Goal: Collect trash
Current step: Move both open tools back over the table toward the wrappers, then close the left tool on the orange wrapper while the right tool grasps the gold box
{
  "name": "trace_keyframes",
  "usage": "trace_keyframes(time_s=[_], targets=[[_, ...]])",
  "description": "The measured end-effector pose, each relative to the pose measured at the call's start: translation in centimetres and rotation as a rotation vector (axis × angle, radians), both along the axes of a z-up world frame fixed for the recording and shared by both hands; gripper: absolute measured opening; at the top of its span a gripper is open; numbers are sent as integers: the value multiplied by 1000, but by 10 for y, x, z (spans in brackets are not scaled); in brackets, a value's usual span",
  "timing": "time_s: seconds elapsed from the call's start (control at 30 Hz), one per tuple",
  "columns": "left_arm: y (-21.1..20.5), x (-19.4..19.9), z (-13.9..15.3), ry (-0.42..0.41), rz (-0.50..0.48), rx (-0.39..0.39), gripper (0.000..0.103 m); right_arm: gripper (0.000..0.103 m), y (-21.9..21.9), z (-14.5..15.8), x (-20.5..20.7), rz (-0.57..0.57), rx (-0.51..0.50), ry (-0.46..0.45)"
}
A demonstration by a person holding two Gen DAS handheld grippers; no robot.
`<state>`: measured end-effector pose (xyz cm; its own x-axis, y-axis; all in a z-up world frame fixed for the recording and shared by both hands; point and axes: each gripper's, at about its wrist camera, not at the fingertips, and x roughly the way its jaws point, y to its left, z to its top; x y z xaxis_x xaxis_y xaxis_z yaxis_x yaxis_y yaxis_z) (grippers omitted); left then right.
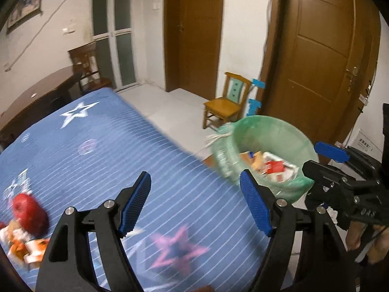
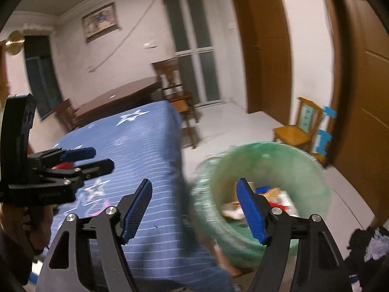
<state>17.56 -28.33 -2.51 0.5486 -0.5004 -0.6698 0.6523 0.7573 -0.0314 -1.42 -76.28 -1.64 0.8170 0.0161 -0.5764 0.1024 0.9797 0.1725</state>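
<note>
Holding mixed wrappers point(image 1: 272, 165), green-lined bin point(image 1: 287, 131)

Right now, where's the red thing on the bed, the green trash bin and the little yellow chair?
red thing point(image 1: 28, 211), left wrist view, its middle.
green trash bin point(image 1: 289, 131), left wrist view, inner back wall.
little yellow chair point(image 1: 222, 105), left wrist view, seat.

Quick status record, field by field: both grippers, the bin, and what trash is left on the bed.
left gripper: open, empty, over the blue bedspread
right gripper: open, empty, by the bed edge, toward the bin
bin: green liner, on the floor beside the bed, already holds wrappers and paper
trash left: red bag and orange-white wrappers on the bed, at the left of the left wrist view
image quality: motion blur, so the wrapper count is unclear
</note>
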Motion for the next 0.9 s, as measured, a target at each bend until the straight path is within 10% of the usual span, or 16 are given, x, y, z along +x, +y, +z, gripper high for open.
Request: trace_keyframes(time_s=[0.47,0.9], targets=[[263,54,-2,31,285,100,72,76,153,-25,46,314,10,100],[316,88,-56,154,256,176,72,77,249,-37,80,525,94,180]])
